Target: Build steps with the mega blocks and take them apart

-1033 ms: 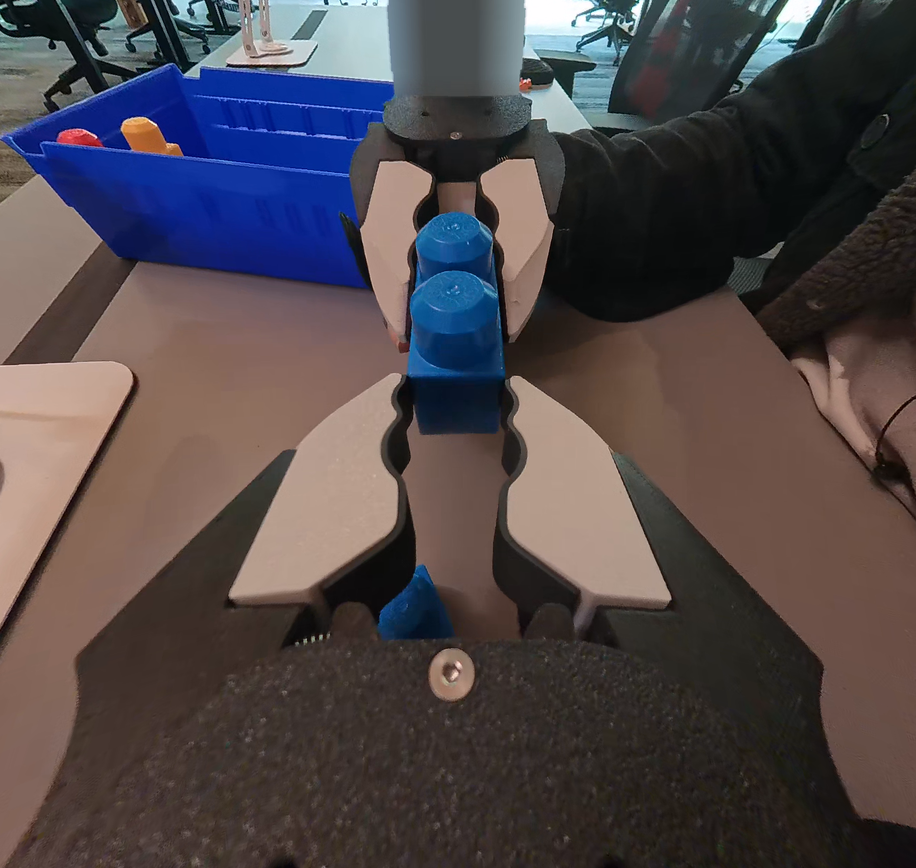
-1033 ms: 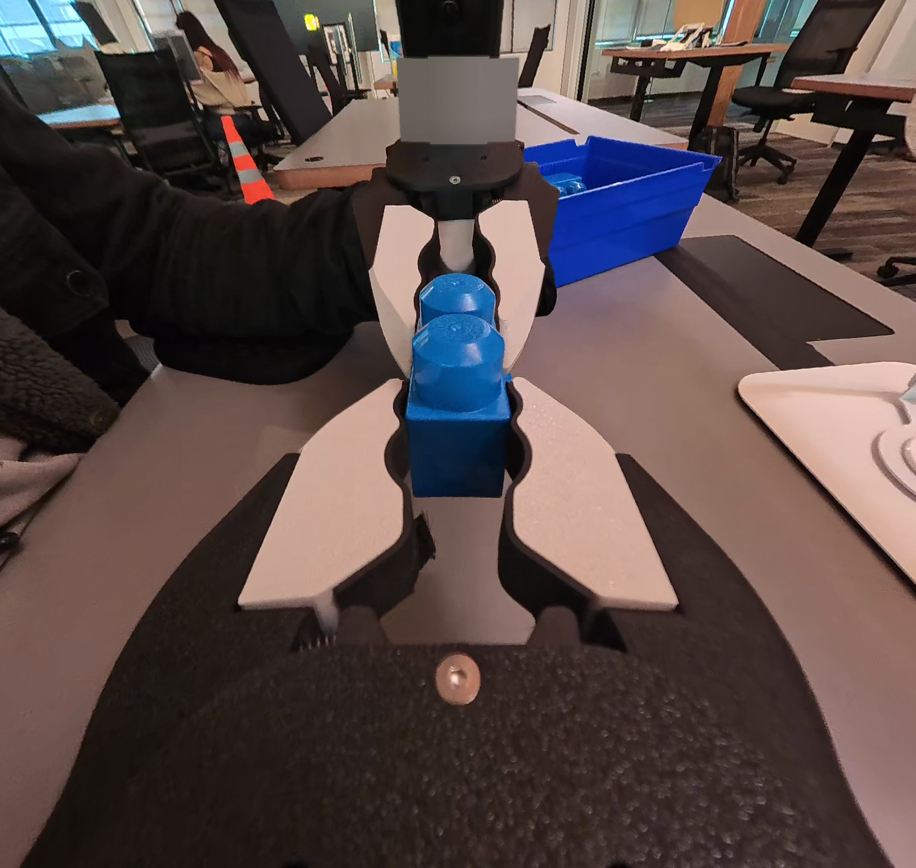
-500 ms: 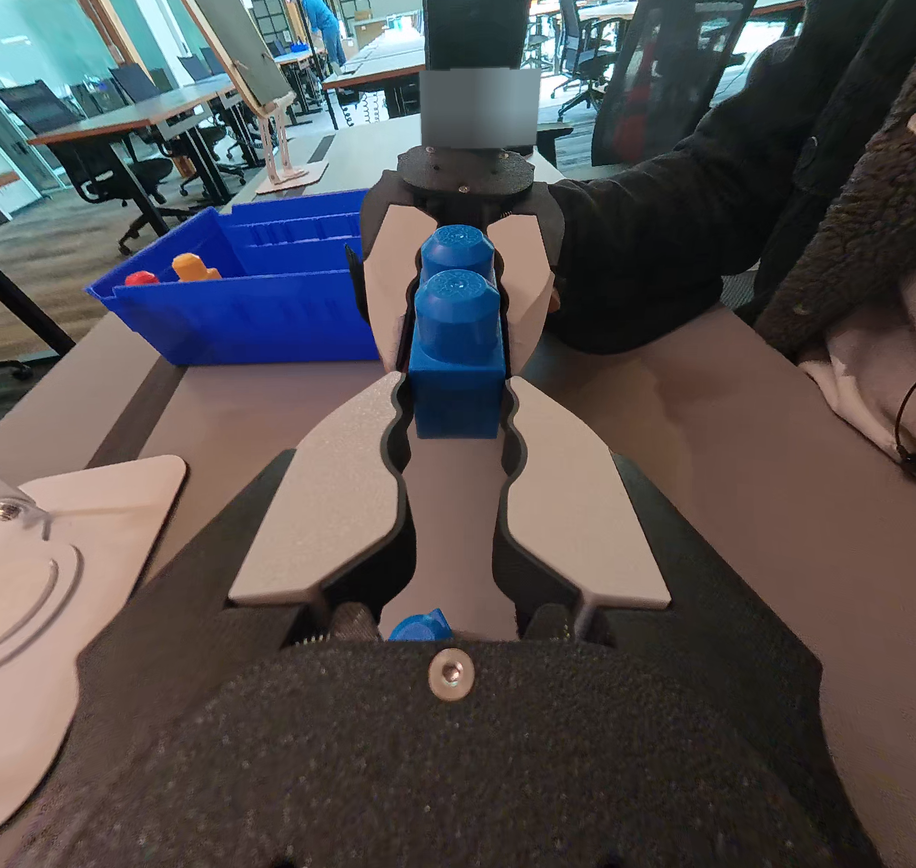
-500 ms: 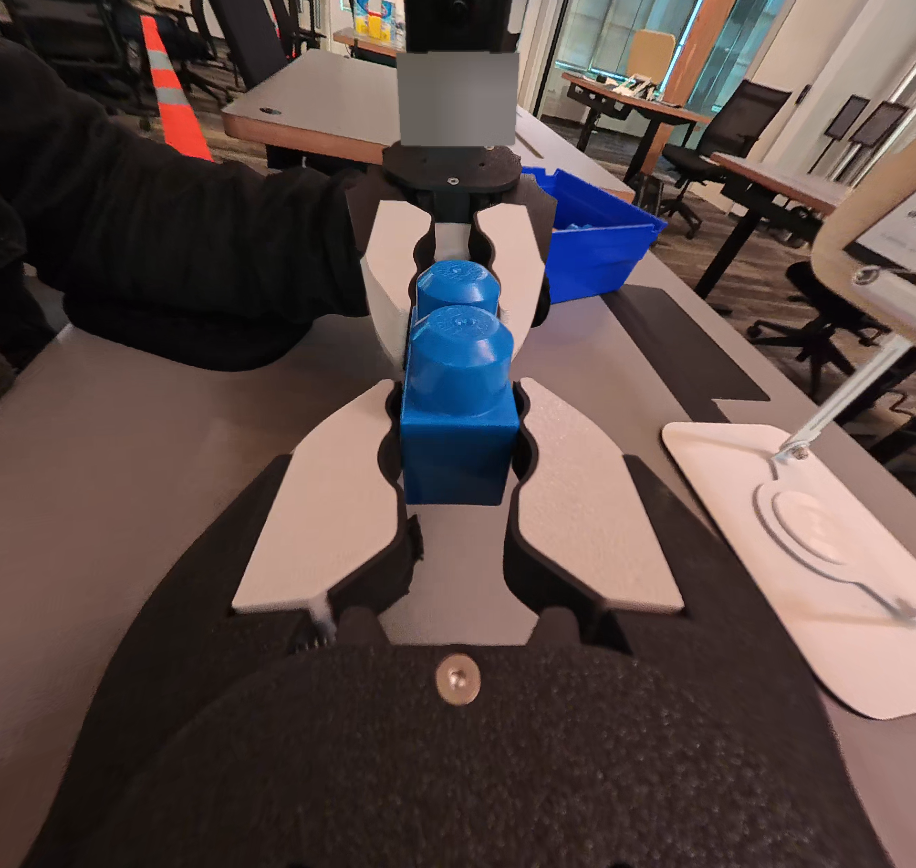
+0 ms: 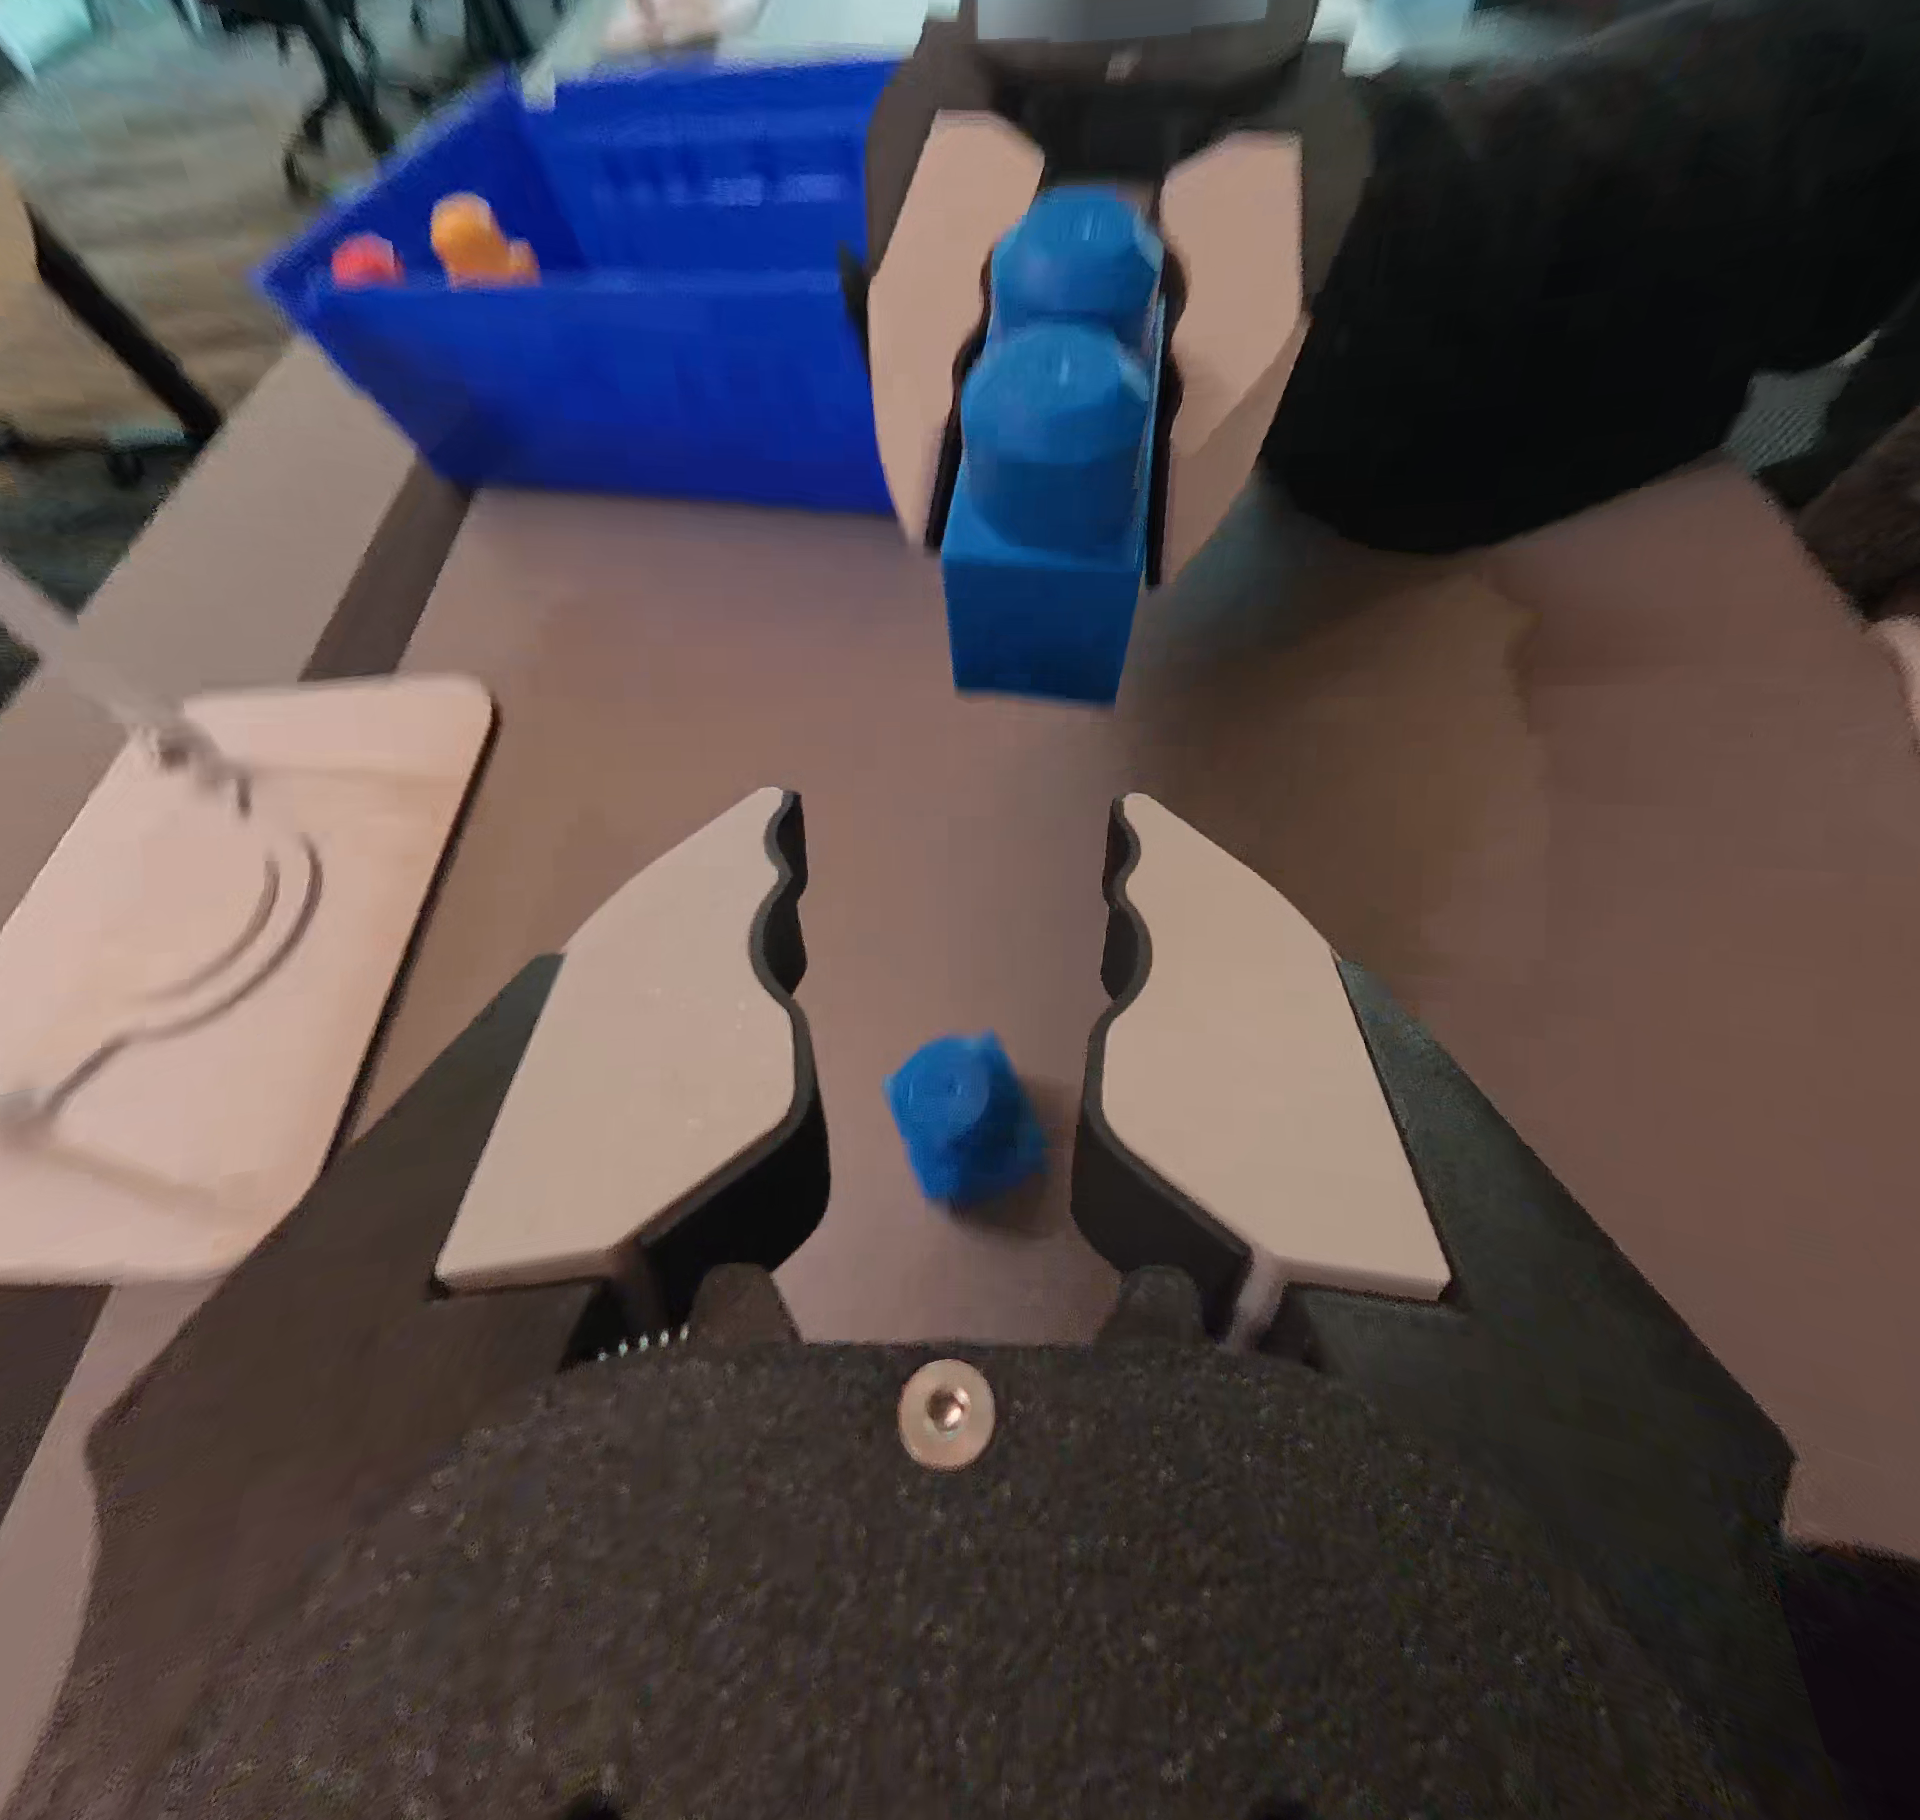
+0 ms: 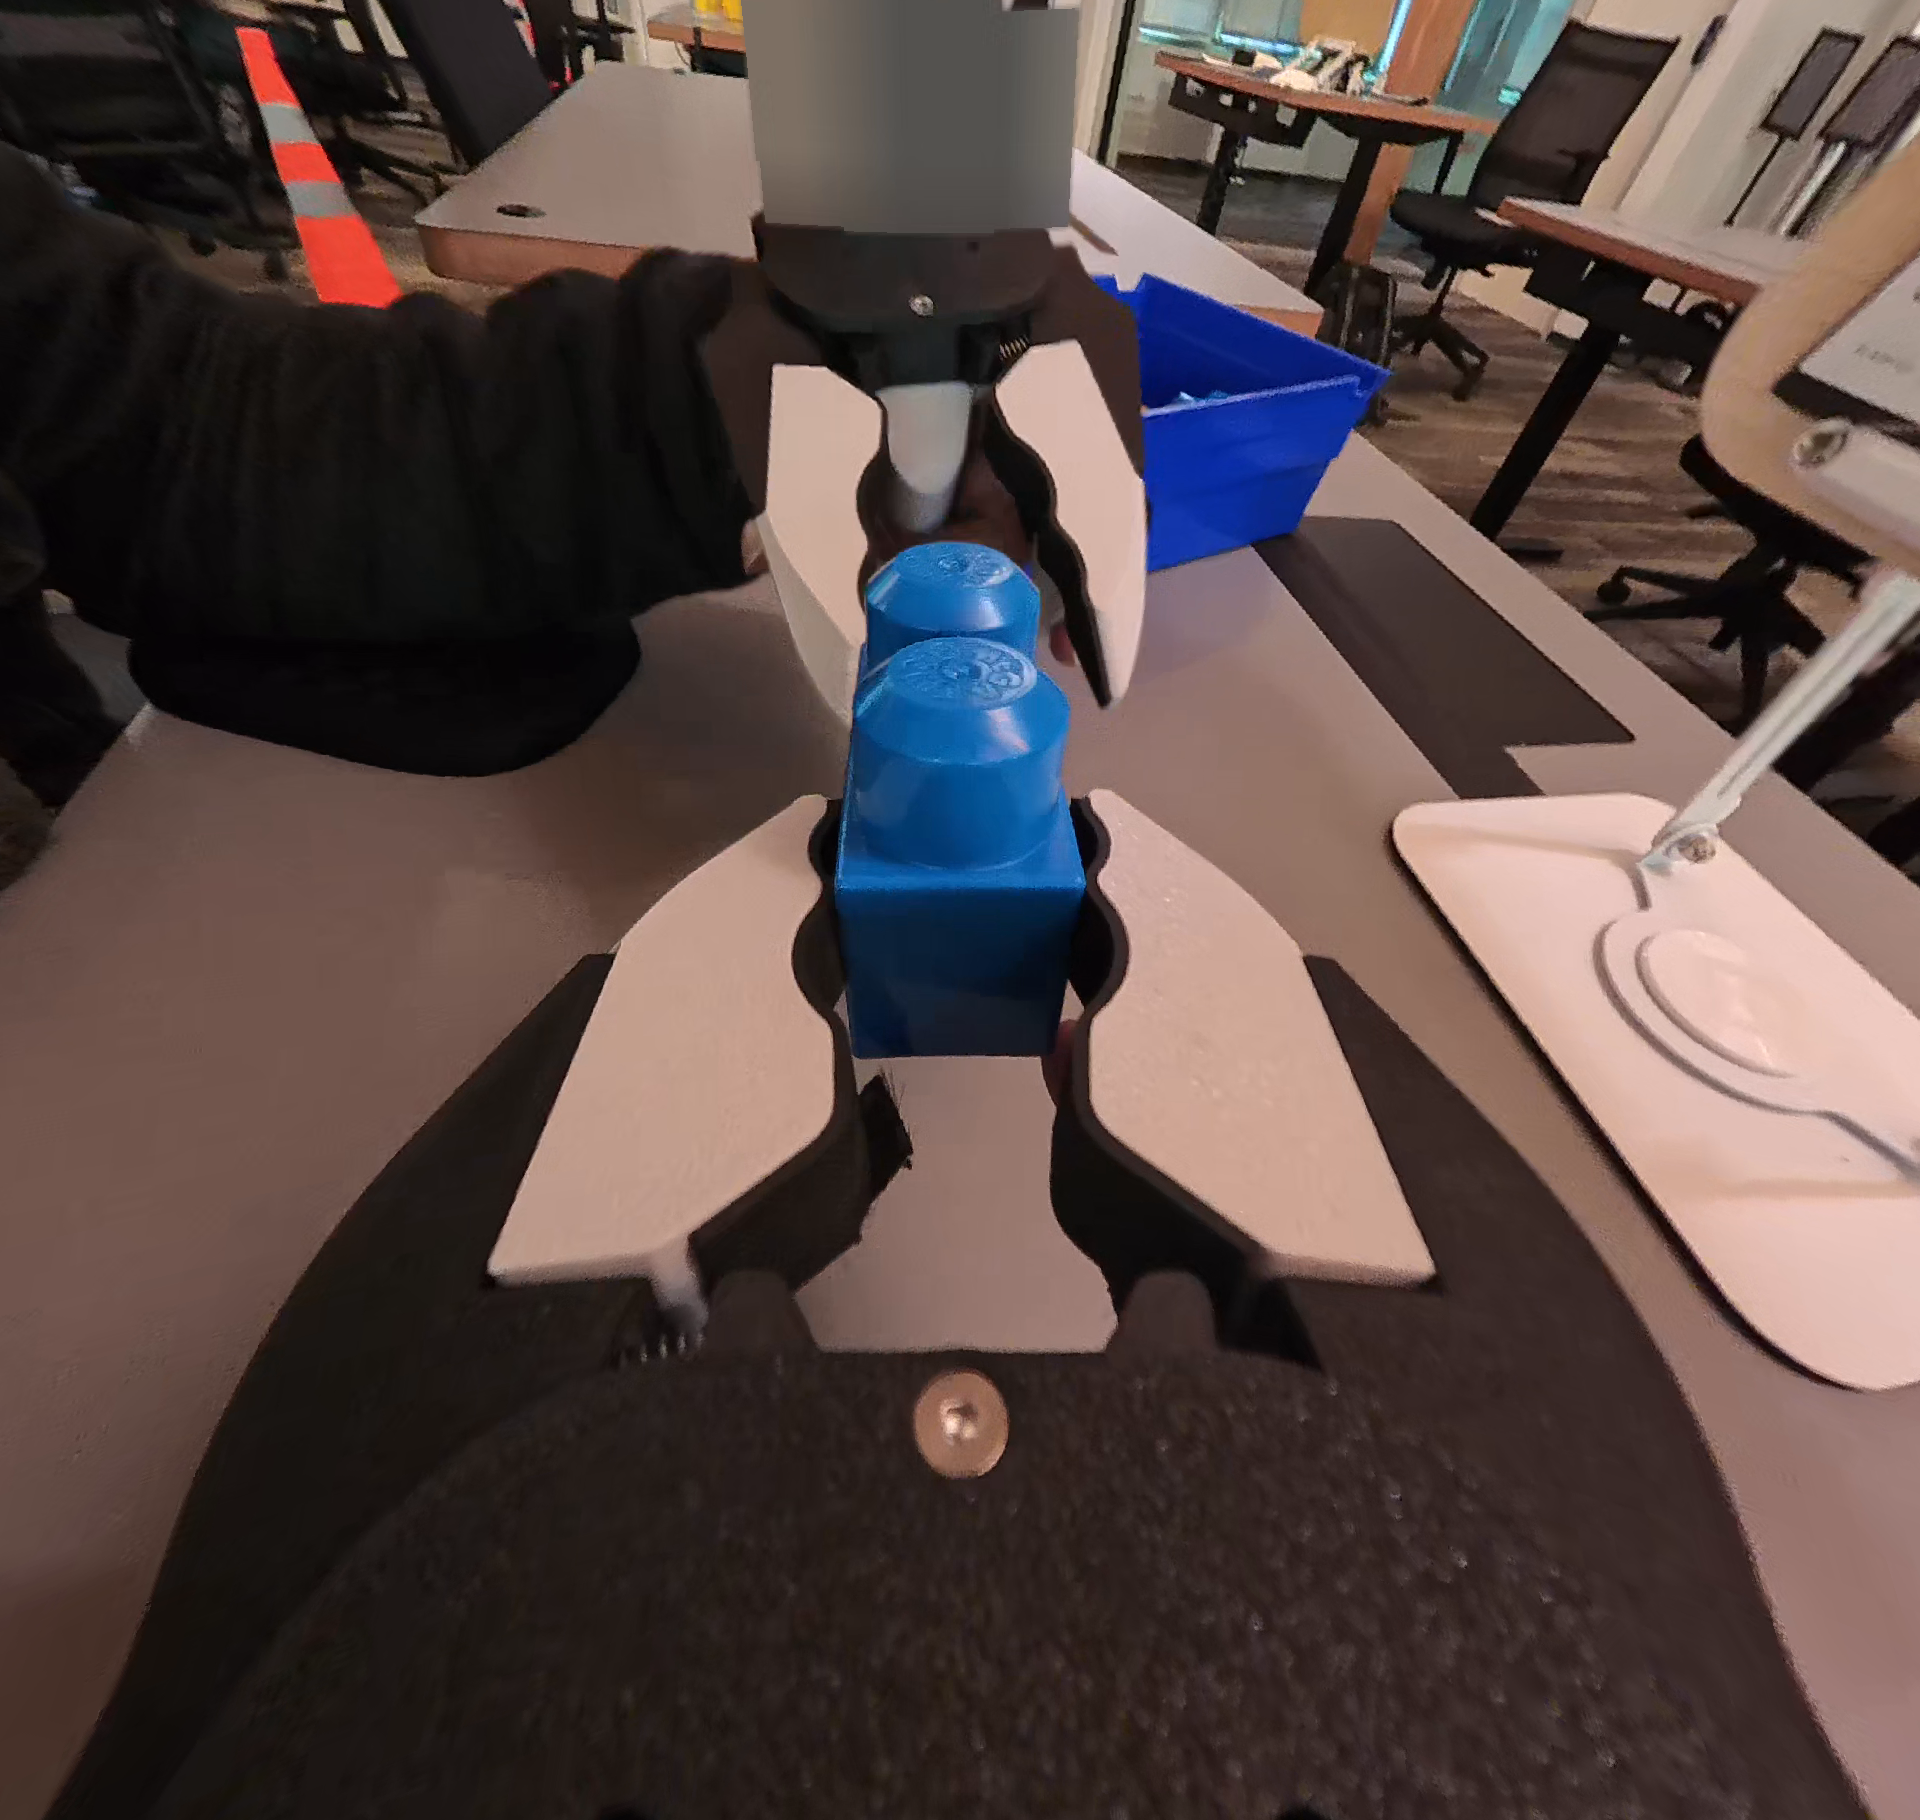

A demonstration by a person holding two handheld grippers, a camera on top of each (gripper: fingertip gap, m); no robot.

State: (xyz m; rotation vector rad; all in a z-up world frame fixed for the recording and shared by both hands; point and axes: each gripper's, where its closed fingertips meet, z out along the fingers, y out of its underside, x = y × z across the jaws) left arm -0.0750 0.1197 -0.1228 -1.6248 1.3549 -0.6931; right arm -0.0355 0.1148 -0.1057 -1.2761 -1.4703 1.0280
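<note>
My right gripper [image 6: 956, 814] is shut on a blue two-stud mega block [image 6: 956, 897] and holds it level above the table. My left gripper [image 5: 956, 809] is open and empty, drawn back from that block [image 5: 1044, 523] with a clear gap. A small blue one-stud block [image 5: 961, 1116] lies on the table [image 5: 1455, 835] below, seen between the left fingers. In the right wrist view the open left gripper [image 6: 966, 674] faces me just beyond the block's far stud. In the left wrist view the right gripper [image 5: 1039, 565] grips the block's far half.
A blue bin [image 5: 644, 388] stands at the table's far left with a red block [image 5: 364, 258] and an orange block [image 5: 473, 232] in it; it also shows in the right wrist view [image 6: 1247, 440]. A white stand base [image 5: 208, 939] [image 6: 1662, 1022] lies beside me. Black sleeves [image 5: 1558, 264] [image 6: 364, 482] rest on the table.
My left gripper has opened, let go of the two-stud block and pulled back. The right gripper keeps hold of it. The small blue block now shows fully between the left fingers.
</note>
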